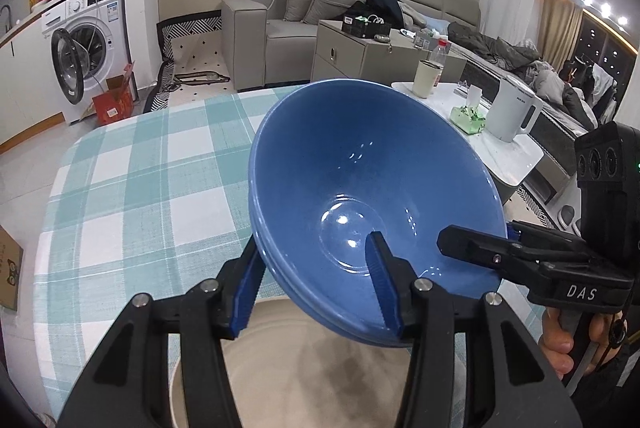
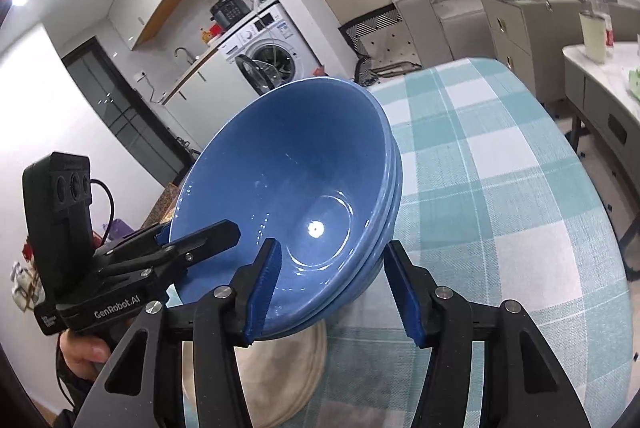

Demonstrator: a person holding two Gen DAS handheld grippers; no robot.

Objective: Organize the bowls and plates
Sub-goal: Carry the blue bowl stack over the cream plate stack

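A stack of blue bowls is held tilted in the air above a cream plate on the checked tablecloth. My left gripper grips the stack's near rim, one finger inside and one outside. My right gripper grips the opposite rim of the same blue bowls the same way. The right gripper also shows in the left wrist view, clamped on the rim. The cream plate shows under the bowls in the right wrist view.
A low white table at the right carries a white kettle, a cup and a green pack. A grey sofa and cabinet stand behind. A washing machine is at left.
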